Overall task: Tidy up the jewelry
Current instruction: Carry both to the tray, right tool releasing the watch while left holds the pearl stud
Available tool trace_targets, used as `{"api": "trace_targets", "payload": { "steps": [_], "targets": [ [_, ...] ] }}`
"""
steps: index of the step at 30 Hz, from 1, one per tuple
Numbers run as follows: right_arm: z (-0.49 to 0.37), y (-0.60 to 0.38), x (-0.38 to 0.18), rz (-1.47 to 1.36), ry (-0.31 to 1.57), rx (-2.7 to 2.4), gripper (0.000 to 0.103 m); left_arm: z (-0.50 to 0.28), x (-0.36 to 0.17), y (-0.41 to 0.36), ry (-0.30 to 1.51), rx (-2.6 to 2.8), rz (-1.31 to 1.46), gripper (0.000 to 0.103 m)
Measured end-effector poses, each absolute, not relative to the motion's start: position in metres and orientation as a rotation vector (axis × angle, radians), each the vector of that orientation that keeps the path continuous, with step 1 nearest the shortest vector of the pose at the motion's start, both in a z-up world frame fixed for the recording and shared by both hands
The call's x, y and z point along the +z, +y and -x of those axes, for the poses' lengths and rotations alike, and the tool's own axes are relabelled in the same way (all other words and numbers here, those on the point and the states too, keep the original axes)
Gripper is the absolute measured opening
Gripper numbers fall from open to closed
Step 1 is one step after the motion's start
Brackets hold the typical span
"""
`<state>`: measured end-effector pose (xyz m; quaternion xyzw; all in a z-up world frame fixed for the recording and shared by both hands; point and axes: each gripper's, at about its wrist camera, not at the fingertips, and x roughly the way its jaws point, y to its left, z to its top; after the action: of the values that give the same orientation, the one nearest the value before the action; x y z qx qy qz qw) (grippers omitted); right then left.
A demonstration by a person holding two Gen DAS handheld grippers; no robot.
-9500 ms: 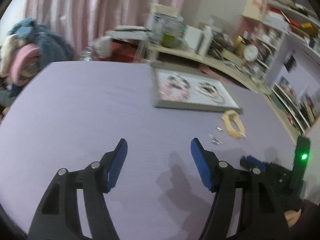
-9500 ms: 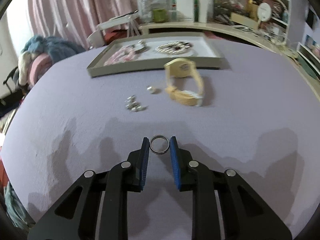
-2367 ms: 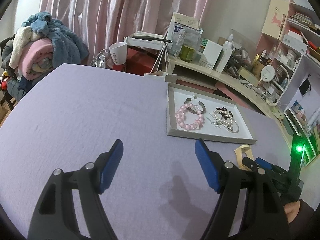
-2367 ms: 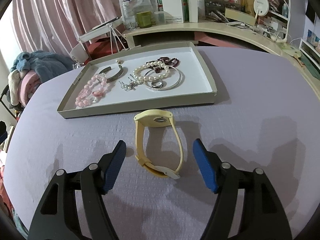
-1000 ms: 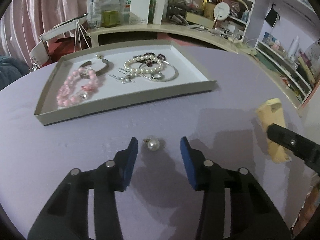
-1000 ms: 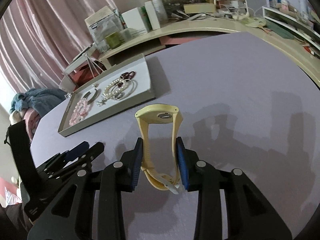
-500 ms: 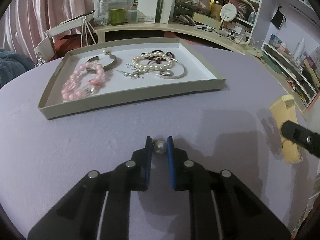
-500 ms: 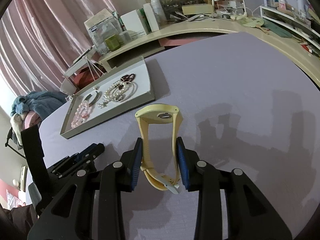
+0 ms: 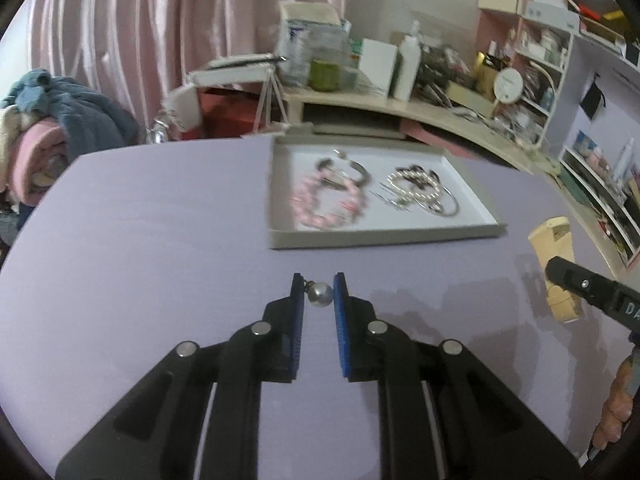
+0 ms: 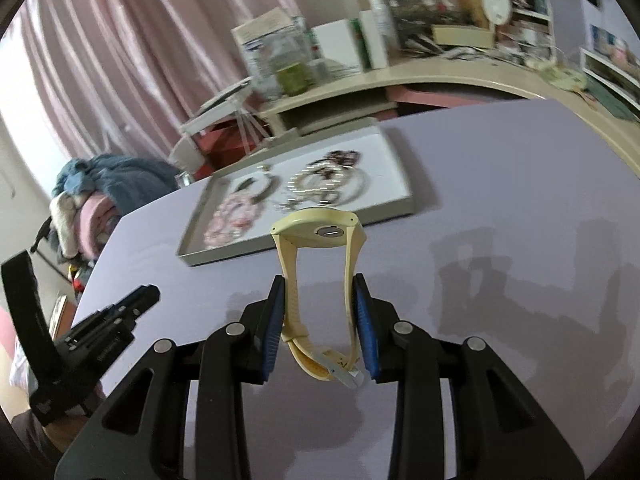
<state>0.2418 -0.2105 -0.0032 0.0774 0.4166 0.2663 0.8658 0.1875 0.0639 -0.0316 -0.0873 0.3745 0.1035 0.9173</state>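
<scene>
Surface (image 9: 160, 216): lilac, wide and bare on my left and in front of me. I am keeping both loads lifted over this open stretch, so nothing is dragging on the cloth. Its far edge is running along a cluttered shelf (image 10: 460, 76), and its right edge is curving off near the watch.

Tray (image 9: 384, 236): shallow, grey-walled, white inside, sitting ahead of both tongs. It is already holding a pink bead bracelet (image 9: 328, 204), a pearl string (image 9: 416, 184) and some metal bangles, bunched toward the left and middle. The right part of its floor is looking free, which I am judging the better landing spot. The near wall is a low lip that I am needing to clear on the way in.

Watch (image 10: 320, 236): pale yellow, standing with its face up and away from me. My right tongs (image 10: 320, 312) are pinching it across the two strap sides, half-closed, so the loop is holding its shape. The buckle end is hanging low between the blades.

Earring (image 9: 320, 294): a small grey pearl with a dark stub at its left. My left tongs (image 9: 318, 292) are narrowed almost to touching and nipping it at the very tips, well short of the tray. Such a round bead is likely to pop out under a skewed squeeze.
</scene>
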Motion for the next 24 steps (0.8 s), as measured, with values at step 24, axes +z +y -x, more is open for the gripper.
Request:
{"api": "trace_targets", "payload": {
  "steps": [24],
  "targets": [
    [-0.235, -0.186, 0.015, -0.107, 0.824, 0.584, 0.035, -0.175, 0.004, 0.064, 0.683, 0.139, 0.191, 0.015]
  ]
}}
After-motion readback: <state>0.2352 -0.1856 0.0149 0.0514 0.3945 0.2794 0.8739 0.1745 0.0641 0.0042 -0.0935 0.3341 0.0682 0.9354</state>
